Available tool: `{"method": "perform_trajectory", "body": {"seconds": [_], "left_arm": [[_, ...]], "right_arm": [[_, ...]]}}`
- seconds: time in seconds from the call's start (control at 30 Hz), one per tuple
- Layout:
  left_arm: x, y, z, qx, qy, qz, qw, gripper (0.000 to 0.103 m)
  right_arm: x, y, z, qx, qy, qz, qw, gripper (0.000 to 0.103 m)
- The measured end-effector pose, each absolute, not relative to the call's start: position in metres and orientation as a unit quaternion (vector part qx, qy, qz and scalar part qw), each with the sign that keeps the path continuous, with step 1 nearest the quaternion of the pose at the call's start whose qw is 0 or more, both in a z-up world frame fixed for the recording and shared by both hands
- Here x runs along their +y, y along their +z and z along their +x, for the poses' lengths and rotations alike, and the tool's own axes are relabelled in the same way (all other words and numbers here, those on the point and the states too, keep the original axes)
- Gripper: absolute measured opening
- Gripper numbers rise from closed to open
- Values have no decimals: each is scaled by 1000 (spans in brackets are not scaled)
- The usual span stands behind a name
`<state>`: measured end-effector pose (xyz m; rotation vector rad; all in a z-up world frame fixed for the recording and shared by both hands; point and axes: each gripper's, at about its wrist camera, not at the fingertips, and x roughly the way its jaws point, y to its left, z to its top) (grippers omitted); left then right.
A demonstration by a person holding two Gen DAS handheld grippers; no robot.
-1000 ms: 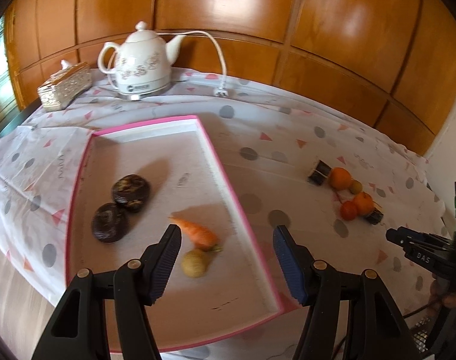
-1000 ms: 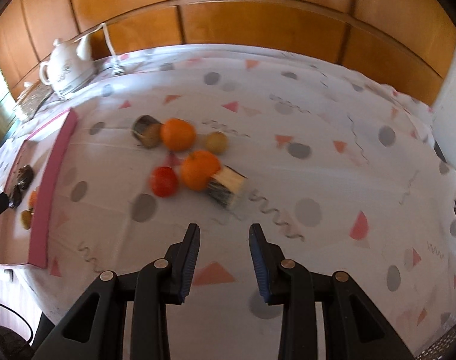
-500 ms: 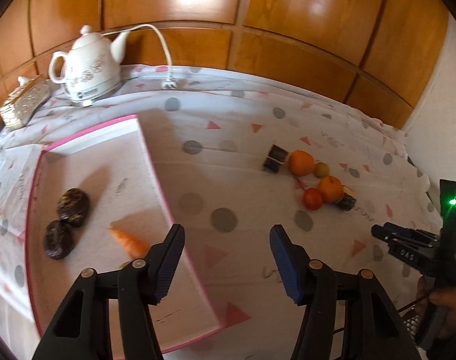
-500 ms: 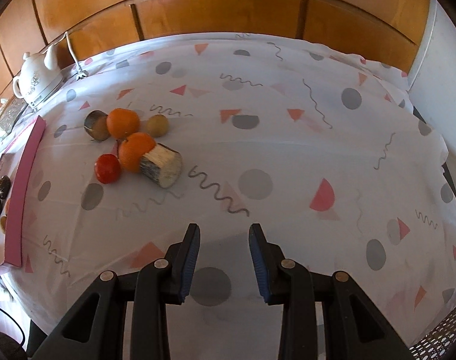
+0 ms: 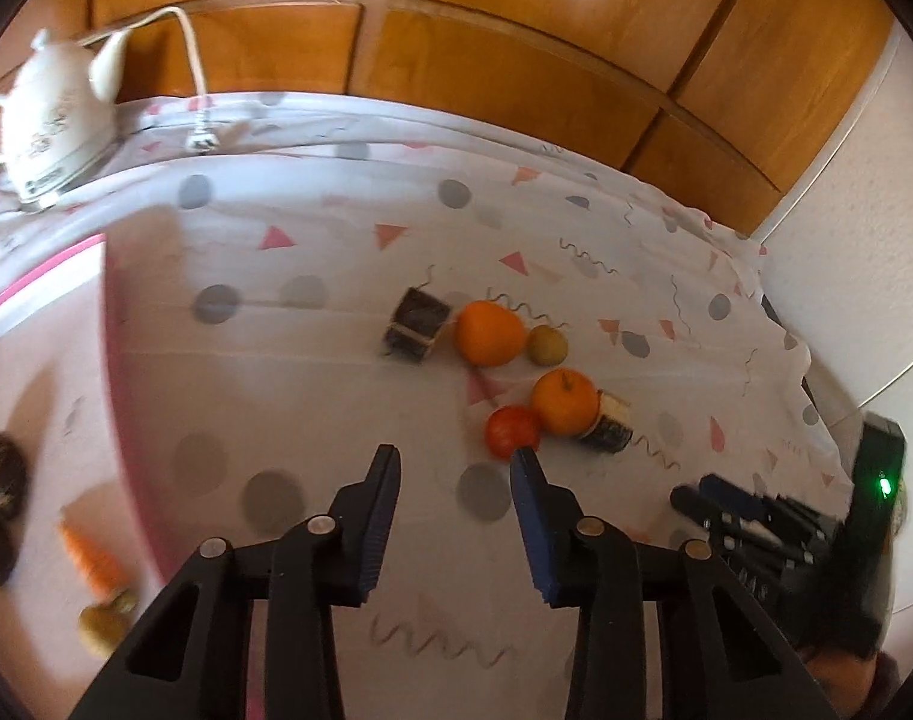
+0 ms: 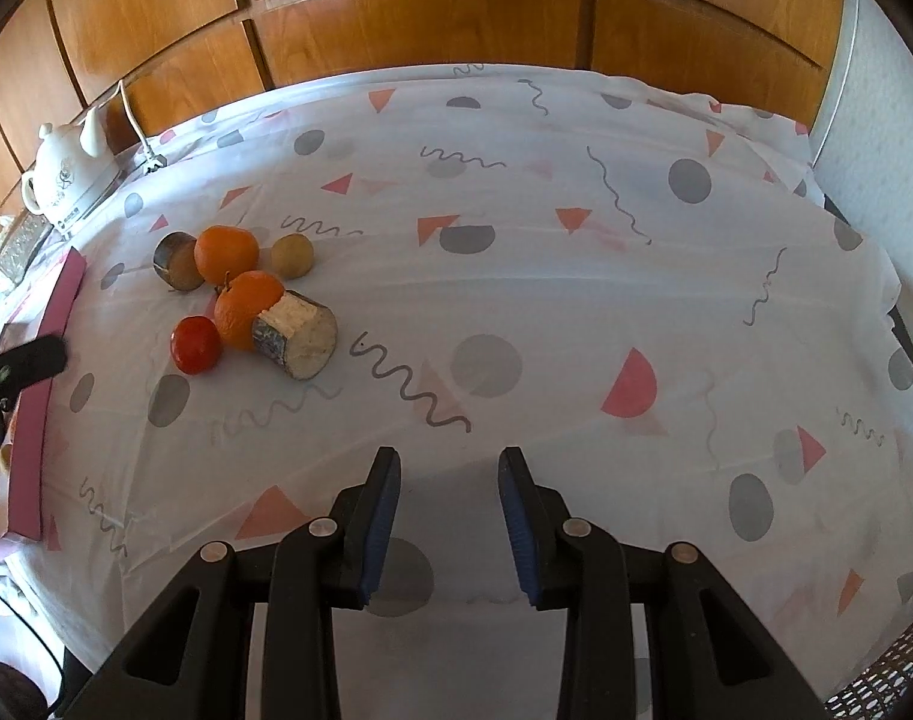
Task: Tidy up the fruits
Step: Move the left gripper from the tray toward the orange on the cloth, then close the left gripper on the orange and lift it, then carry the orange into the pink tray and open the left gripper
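Glossy wood panelling (image 6: 432,24) fills the top of the frame, catching bright glare. A white wall (image 5: 846,276) stands at the right. A patterned white tablecloth (image 6: 576,300) covers the table.

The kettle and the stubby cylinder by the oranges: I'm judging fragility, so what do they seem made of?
Kettle: probably glazed ceramic, being glossy white with a printed motif. Cylinder: apparently a cut wood log, with a pale rough end face and dark bark-like side.
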<state>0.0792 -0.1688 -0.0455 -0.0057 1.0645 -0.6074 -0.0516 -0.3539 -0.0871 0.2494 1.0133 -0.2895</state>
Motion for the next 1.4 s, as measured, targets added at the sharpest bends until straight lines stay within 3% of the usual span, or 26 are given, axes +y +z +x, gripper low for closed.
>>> {"method": "perform_trajectory", "body": {"seconds": [0.67,0.77,1.4], "left_arm": [[-252,-89,145,539,-260,5,801,44],[-257,-94,149,543,-257,8,799,41],[-213,-49,116,490,-272,-4,828,38]], "right_arm": [[-352,-90,-51,476,-104,124,864,35],[-353,-92,-51,476,-102,126,864,35],[-350,-94,-51,476,-109,116,865,36]]}}
